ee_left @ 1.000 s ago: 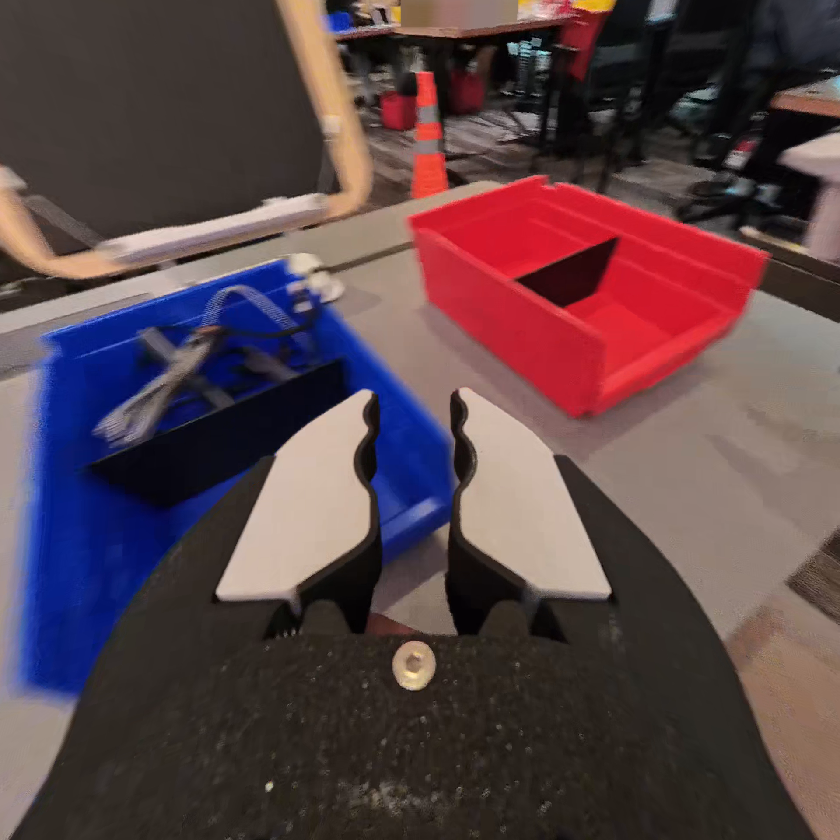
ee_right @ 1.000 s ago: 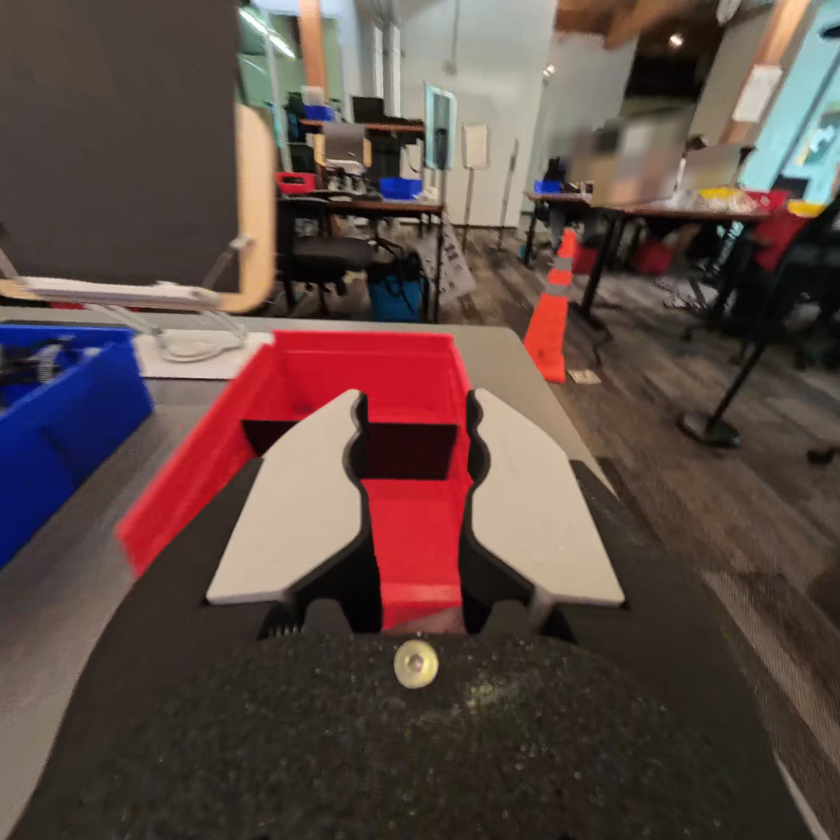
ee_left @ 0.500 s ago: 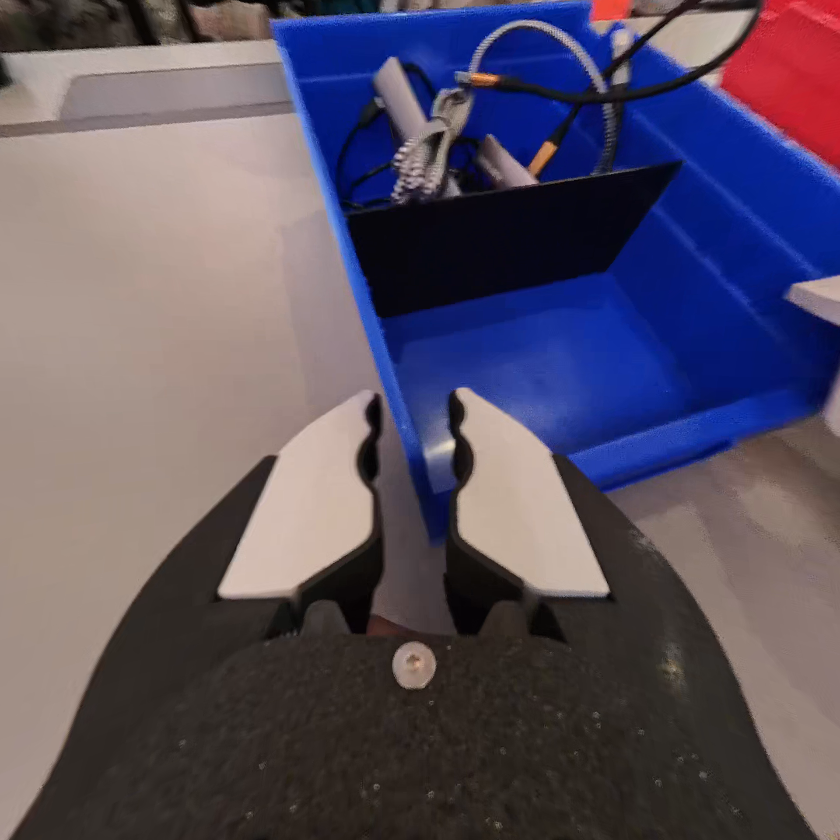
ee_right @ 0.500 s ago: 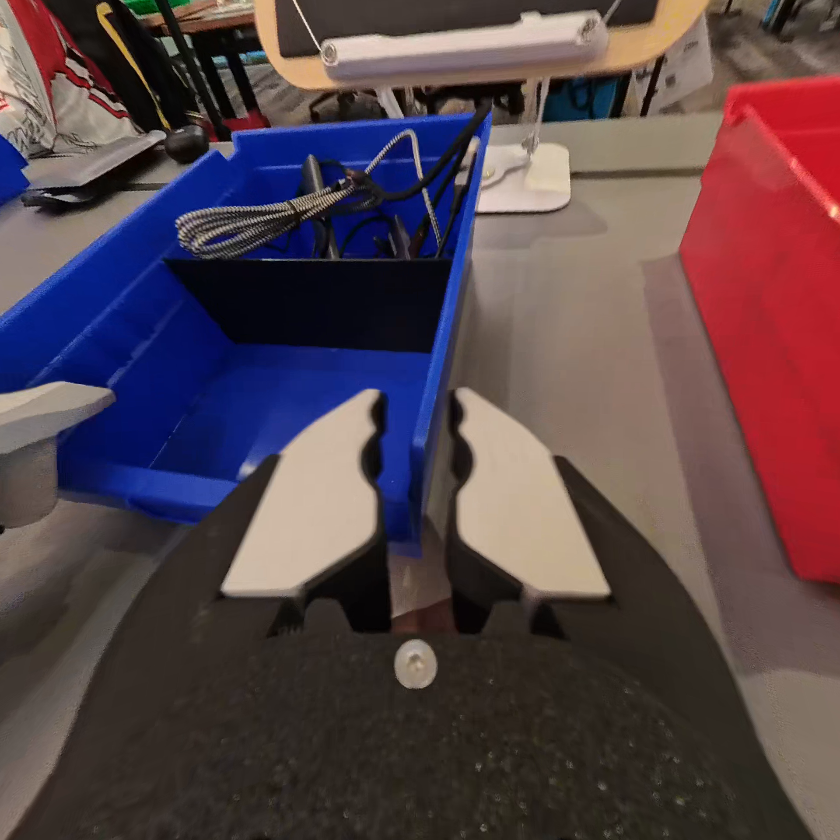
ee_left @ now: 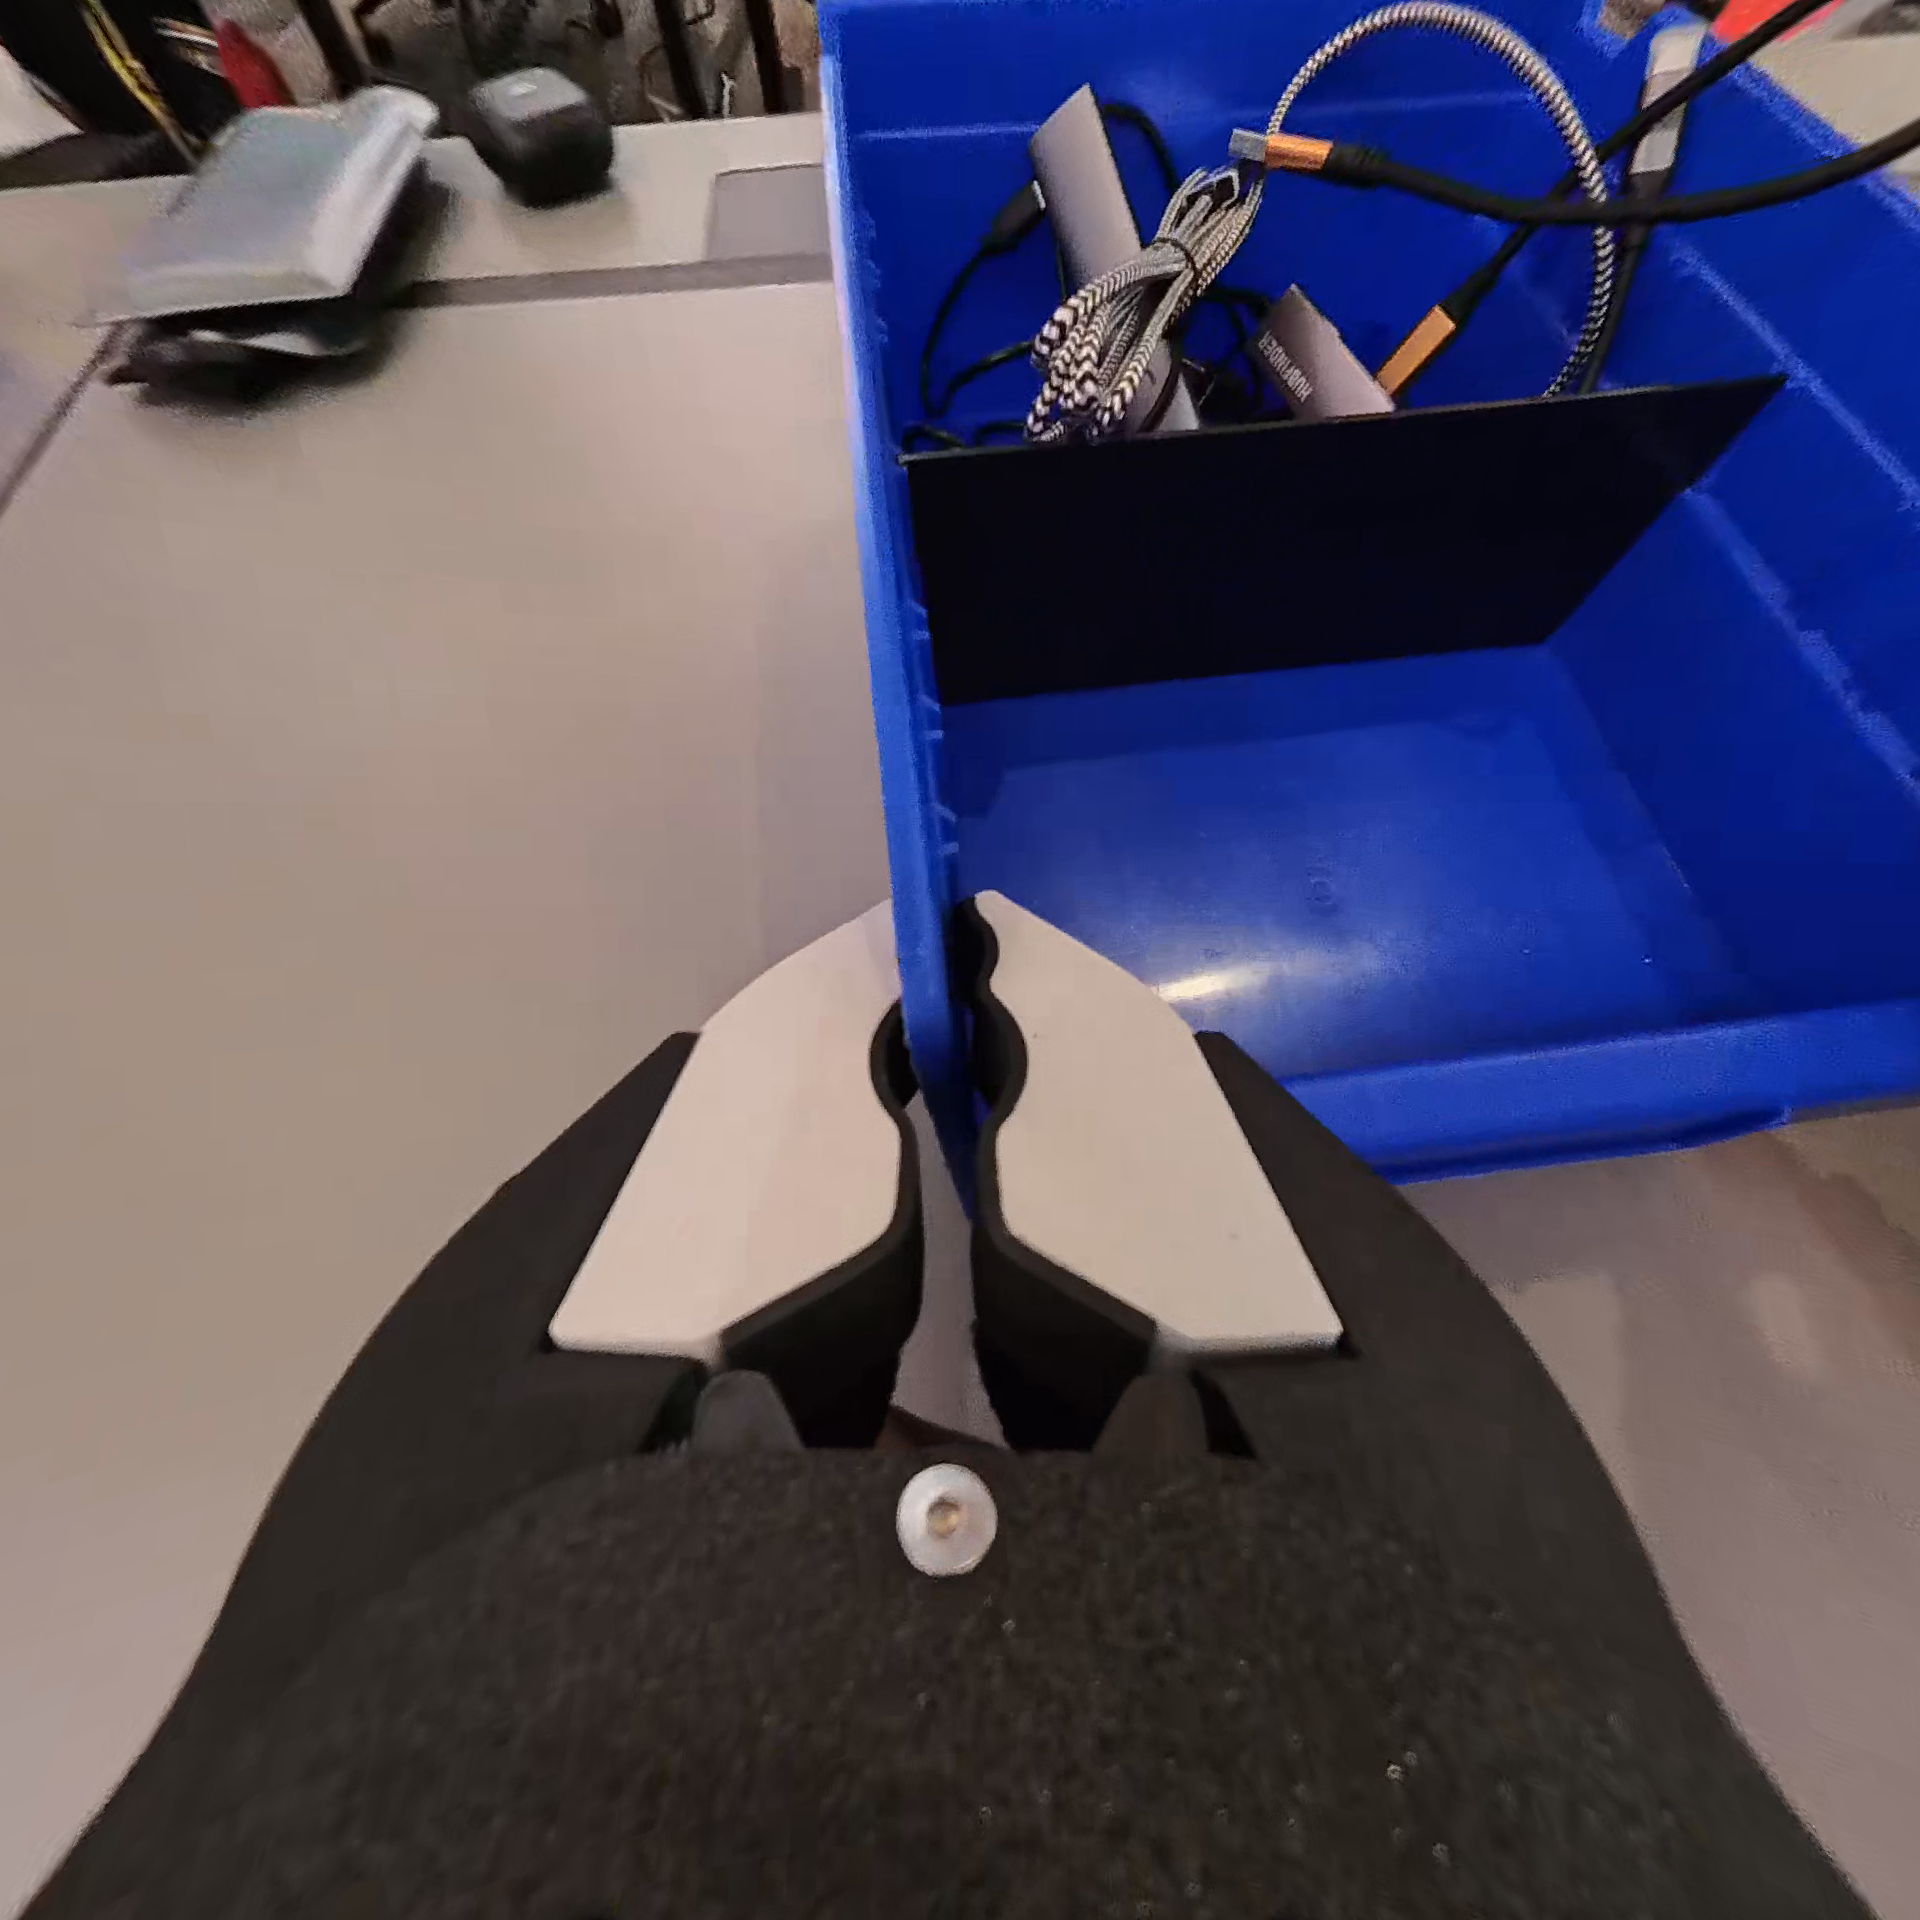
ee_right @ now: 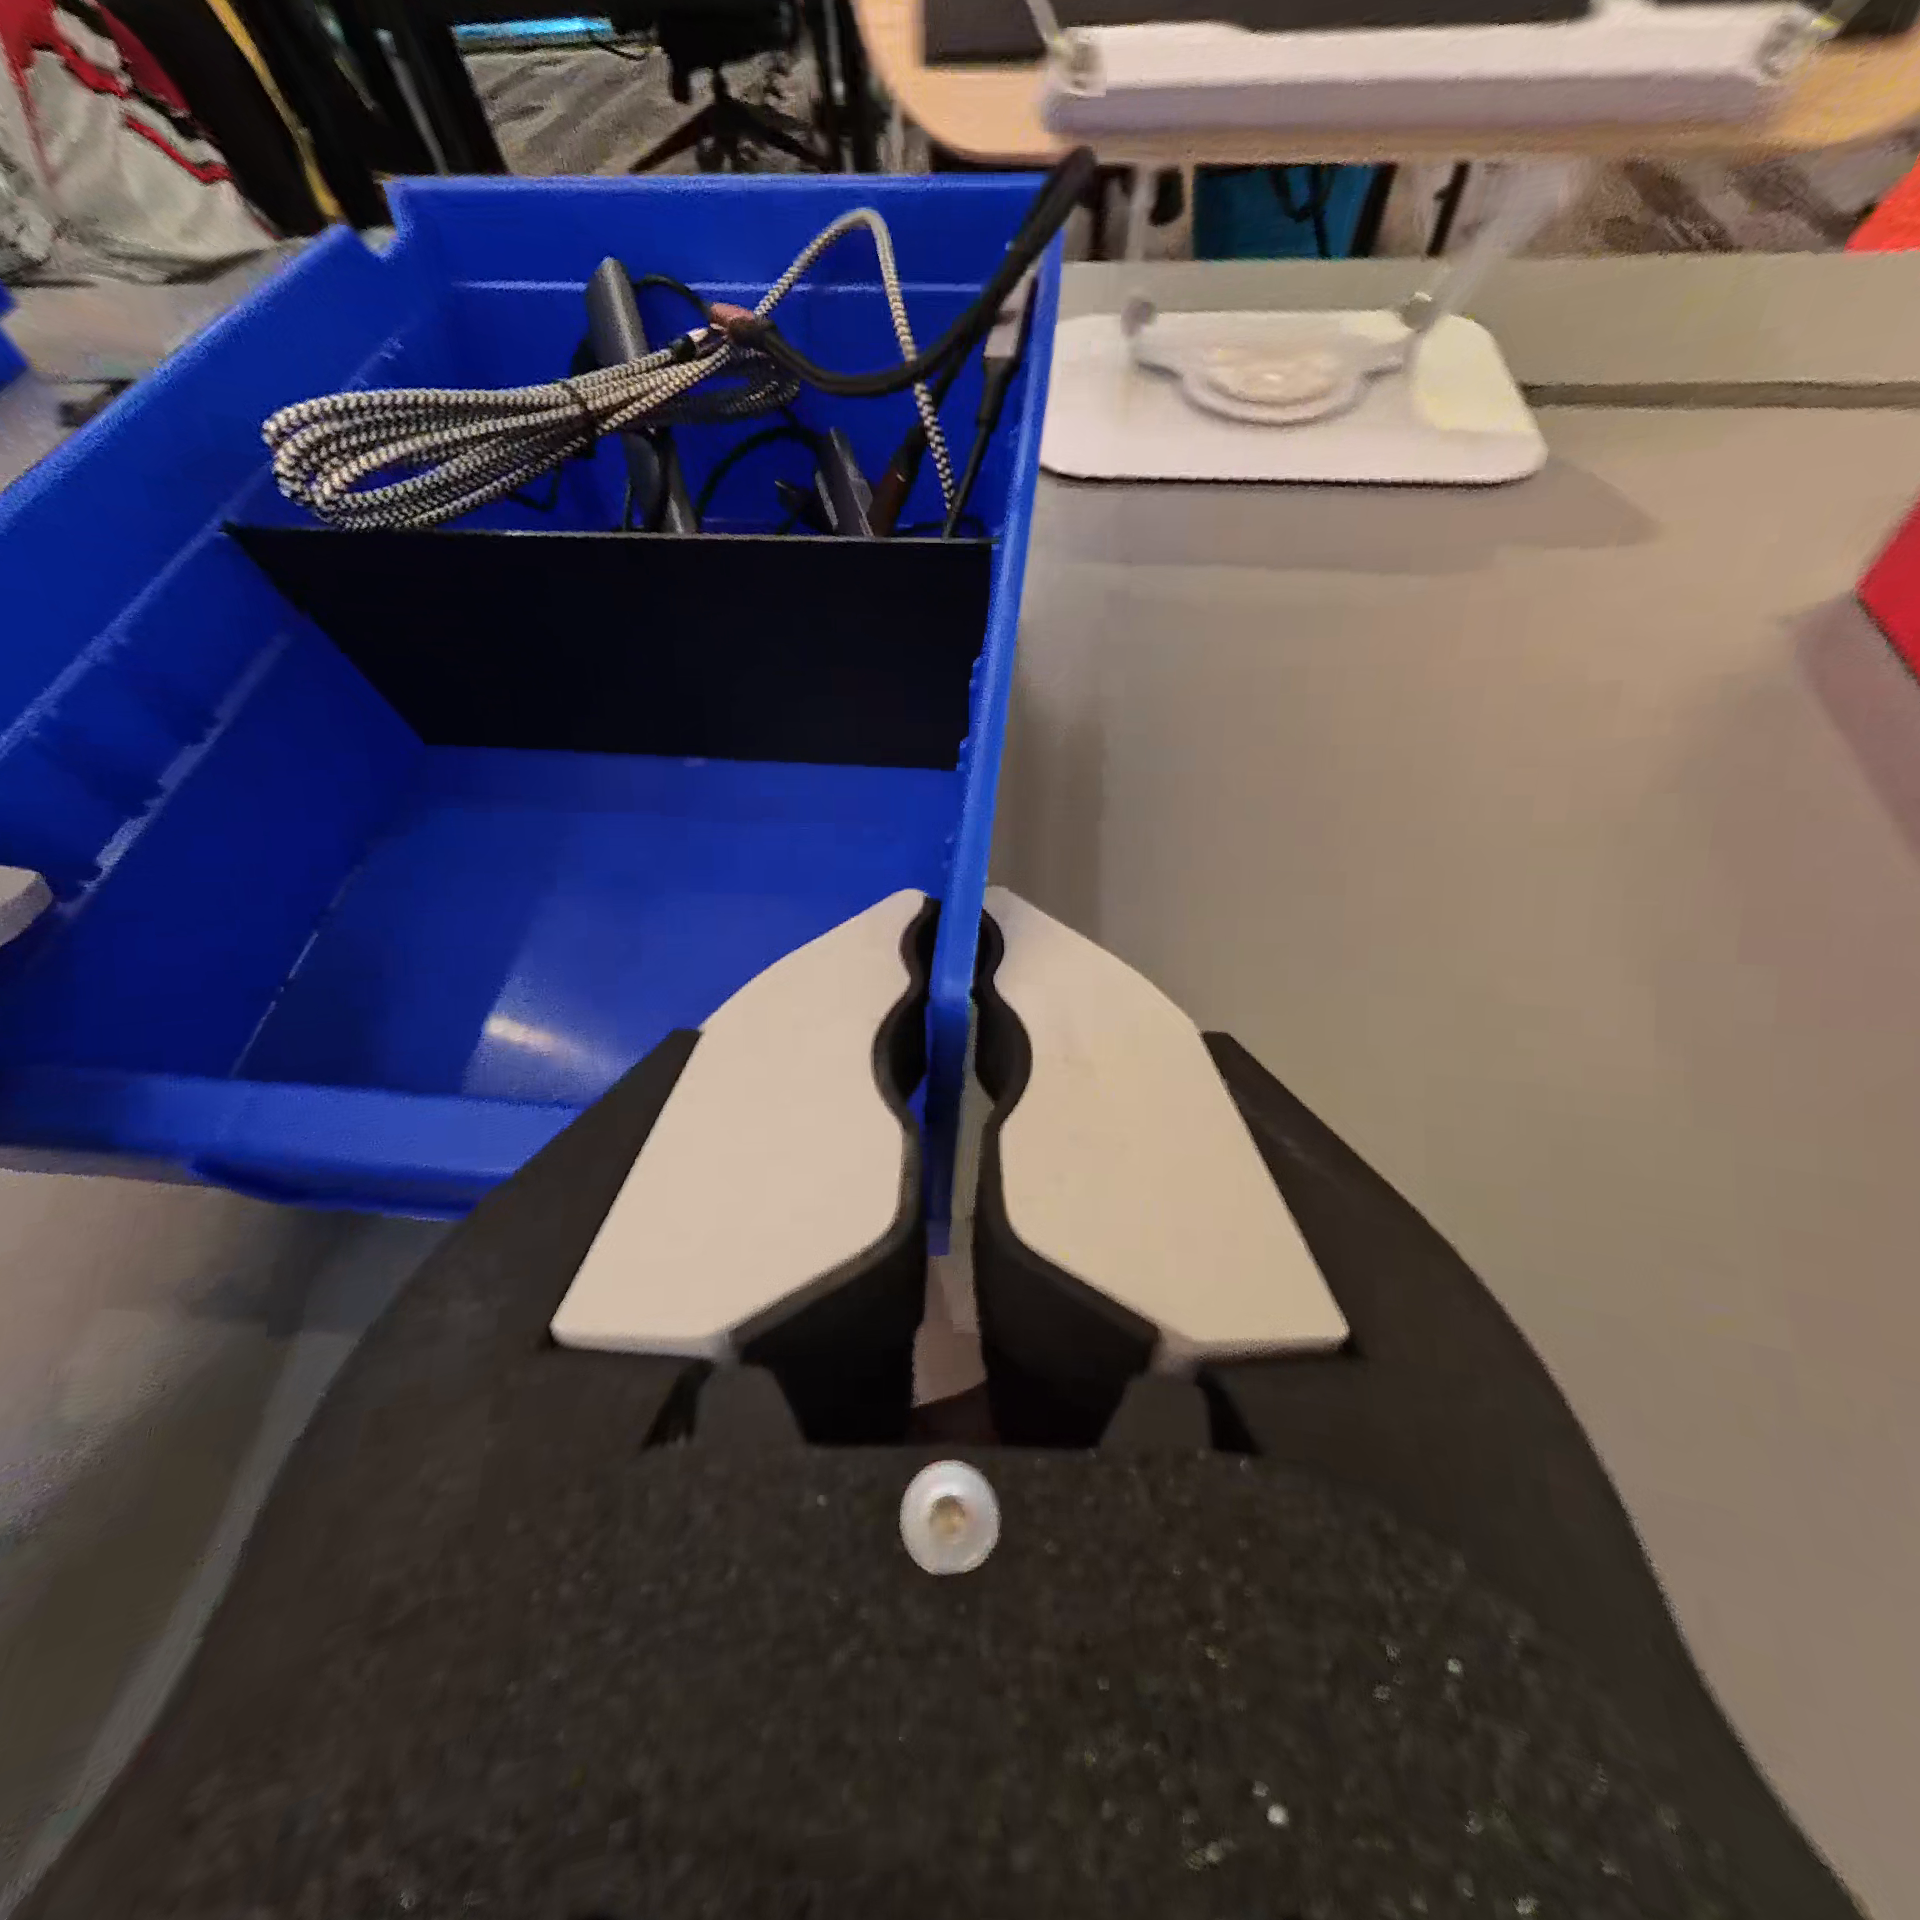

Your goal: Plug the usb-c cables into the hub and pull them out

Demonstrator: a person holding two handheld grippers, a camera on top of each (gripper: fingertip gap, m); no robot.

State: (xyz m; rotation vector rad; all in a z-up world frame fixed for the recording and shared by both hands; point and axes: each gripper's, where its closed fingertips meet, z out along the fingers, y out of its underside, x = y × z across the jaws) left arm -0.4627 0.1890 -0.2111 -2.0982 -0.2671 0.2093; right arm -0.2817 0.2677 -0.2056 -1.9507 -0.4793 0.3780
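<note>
A blue bin (ee_left: 1455, 883) stands on the grey table, split by a black divider (ee_left: 1299, 530). Behind the divider lie grey hubs (ee_left: 1091, 197), a bundled braided cable (ee_left: 1122, 322) and black cables with orange-collared plugs (ee_left: 1294, 156). My left gripper (ee_left: 940, 935) is shut on the bin's left wall (ee_left: 914, 727) near its front corner. My right gripper (ee_right: 954, 925) is shut on the bin's right wall (ee_right: 997, 623) near the front. The right wrist view also shows the braided cable (ee_right: 468, 436), a hub (ee_right: 623, 343) and a tip of the left gripper's finger (ee_right: 16, 899).
A white stand base (ee_right: 1288, 405) sits behind the bin's right side, under a pale board. A red bin's edge (ee_right: 1896, 613) shows at the far right. A grey pouch (ee_left: 281, 208) and a black object (ee_left: 535, 130) lie at the table's back left. Tip to tip, the grippers are about 20 cm apart. My right tips are roughly 40 cm from the white stand base (ee_right: 1288, 405).
Both grippers swung down to the blue bin, straddled its side walls near the front, and closed on them: left on the left wall, right on the right wall.
</note>
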